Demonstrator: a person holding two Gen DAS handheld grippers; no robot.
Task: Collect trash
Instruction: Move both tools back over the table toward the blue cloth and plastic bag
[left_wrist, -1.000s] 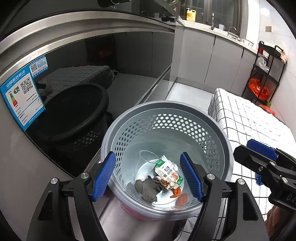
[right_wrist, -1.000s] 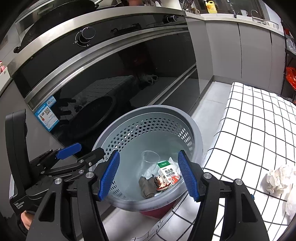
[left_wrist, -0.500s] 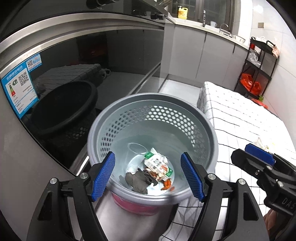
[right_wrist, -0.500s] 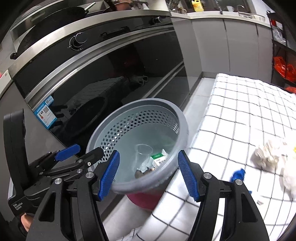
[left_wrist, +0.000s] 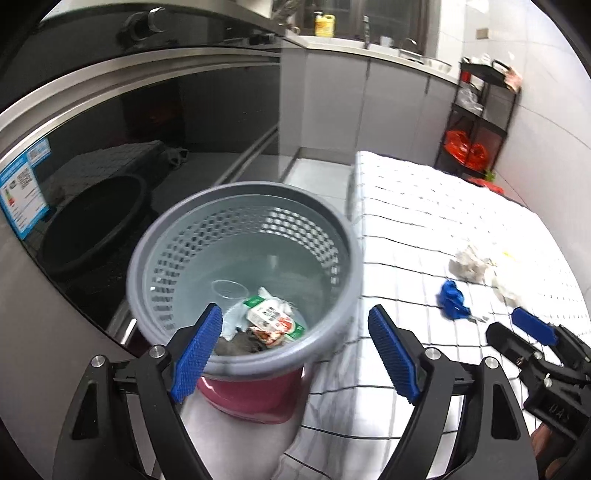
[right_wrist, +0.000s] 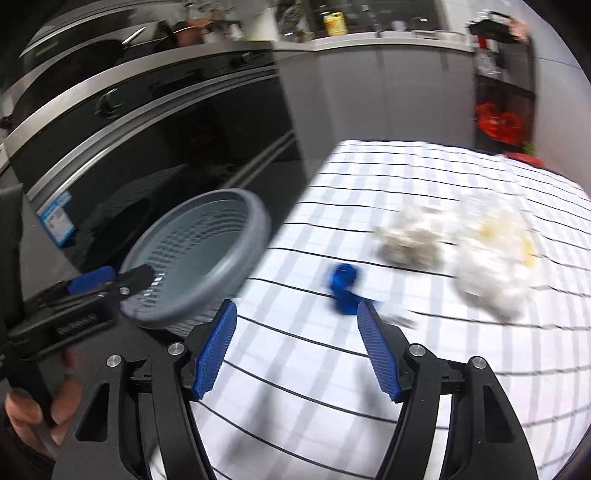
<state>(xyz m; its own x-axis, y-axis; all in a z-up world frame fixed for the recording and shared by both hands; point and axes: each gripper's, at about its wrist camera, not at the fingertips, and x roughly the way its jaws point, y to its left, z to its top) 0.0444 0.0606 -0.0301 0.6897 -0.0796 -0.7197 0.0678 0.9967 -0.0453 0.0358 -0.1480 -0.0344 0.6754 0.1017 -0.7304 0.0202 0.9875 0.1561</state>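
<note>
Hovering over the grey perforated plastic waste basket (left_wrist: 243, 258), the left gripper (left_wrist: 295, 347) is opening its jaws, nothing gripped between them. The right gripper (right_wrist: 297, 347) is also widening, empty, above the white black-gridded tablecloth (right_wrist: 369, 387). A crumpled blue wrapper (right_wrist: 343, 288) is lying just ahead, with crumpled white tissues (right_wrist: 410, 240) beyond.

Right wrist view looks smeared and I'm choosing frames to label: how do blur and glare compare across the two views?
Right wrist: heavy motion blur smears the blue scrap, tissue wads and cloth grid. Left wrist: sharper, mild blur on the basket rim, dark glass reflects it.
</note>
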